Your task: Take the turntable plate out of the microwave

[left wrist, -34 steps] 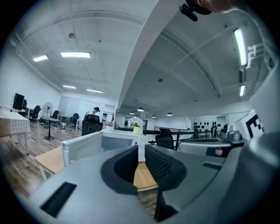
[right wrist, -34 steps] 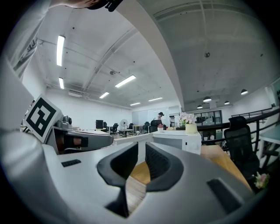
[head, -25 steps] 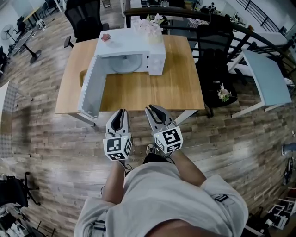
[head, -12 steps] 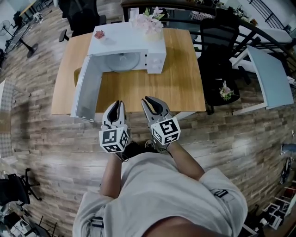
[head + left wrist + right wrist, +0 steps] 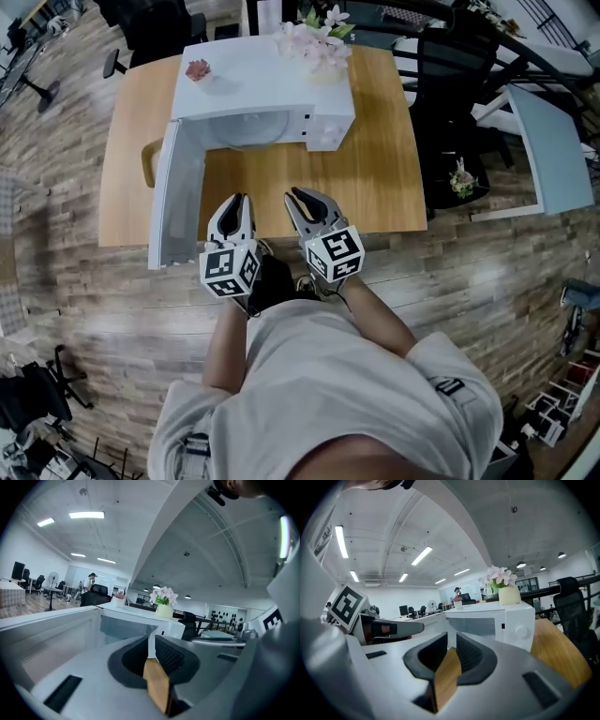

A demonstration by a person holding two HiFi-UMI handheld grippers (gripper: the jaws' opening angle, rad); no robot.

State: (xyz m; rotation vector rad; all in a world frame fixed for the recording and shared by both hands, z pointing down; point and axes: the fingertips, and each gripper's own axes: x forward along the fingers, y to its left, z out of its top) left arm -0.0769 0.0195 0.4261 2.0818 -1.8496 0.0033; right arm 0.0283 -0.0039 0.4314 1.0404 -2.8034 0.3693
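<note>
Sitting flat in the open microwave (image 5: 262,89), the round plate (image 5: 251,131) faces up, with no long axis. Its door (image 5: 173,197) swings toward 7 o'clock. The left gripper (image 5: 234,202), jaws slightly parted, and the right gripper (image 5: 305,197), jaws just opening, are both empty. The plate lies well apart at their 12 o'clock.

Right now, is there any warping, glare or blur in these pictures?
Head view: fisheye bows the table and floorboards; light is even, no glare. Left gripper view: black rounded corners, ceiling light blown out. Right gripper view: same dark rim, microwave sharp.
</note>
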